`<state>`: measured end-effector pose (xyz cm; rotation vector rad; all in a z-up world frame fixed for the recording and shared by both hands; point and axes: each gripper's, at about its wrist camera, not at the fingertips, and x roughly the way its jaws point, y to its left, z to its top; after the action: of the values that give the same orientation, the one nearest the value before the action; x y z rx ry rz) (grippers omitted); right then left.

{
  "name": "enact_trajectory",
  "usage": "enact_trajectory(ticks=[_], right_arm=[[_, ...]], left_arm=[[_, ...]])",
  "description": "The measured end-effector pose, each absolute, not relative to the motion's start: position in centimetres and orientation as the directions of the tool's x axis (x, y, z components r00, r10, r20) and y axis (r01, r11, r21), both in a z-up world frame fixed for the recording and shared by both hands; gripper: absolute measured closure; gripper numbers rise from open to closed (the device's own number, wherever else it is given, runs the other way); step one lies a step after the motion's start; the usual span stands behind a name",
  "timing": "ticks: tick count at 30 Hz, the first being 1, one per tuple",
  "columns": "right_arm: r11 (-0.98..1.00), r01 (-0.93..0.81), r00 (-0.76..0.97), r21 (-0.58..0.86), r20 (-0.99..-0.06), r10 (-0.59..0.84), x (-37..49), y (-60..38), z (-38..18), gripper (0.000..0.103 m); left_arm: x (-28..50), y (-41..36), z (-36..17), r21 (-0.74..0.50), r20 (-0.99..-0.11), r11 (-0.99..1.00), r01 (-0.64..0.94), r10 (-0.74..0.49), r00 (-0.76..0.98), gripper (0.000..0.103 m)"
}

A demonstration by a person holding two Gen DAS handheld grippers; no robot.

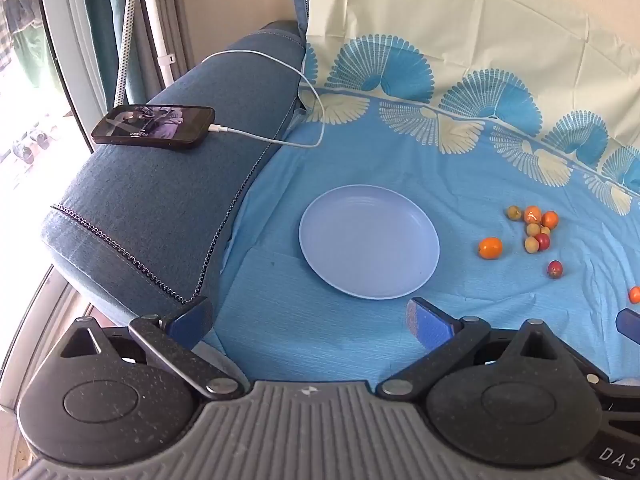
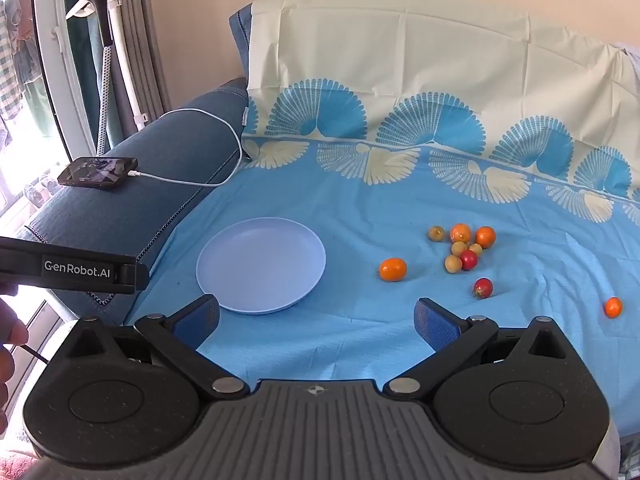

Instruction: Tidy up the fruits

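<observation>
A pale blue plate [image 1: 369, 242] [image 2: 261, 265] lies bare on the blue patterned cloth. Right of it sits a cluster of small fruits [image 1: 534, 227] [image 2: 464, 246], orange, red and yellow-green. A lone orange fruit [image 1: 490, 248] [image 2: 393, 269] lies between plate and cluster. One red fruit [image 1: 555, 269] [image 2: 483, 288] and another orange one [image 2: 613, 306] lie further right. My left gripper [image 1: 310, 318] hovers open just short of the plate, nothing between its fingers. My right gripper [image 2: 316, 318] is open too, near the plate's front right edge, short of the fruits.
A dark blue sofa armrest [image 1: 160, 200] [image 2: 132, 200] rises left of the plate, with a phone [image 1: 154, 126] [image 2: 98, 173] on a white charging cable [image 1: 304, 88]. The cloth climbs the backrest behind. A garment steamer stand [image 2: 106, 32] and window are at far left.
</observation>
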<state>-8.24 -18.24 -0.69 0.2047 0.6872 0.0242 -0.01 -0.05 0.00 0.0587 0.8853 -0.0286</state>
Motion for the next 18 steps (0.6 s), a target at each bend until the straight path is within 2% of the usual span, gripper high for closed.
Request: enact_trajectory(ticks=[18], right_arm=[[0.977, 0.057, 0.764, 0.203, -0.639, 0.088, -7.97, -18.41, -1.00, 0.000]], left_arm=[[-0.01, -0.08, -0.71, 0.063, -0.780, 0.997, 0.053, 0.016, 0.625, 0.000]])
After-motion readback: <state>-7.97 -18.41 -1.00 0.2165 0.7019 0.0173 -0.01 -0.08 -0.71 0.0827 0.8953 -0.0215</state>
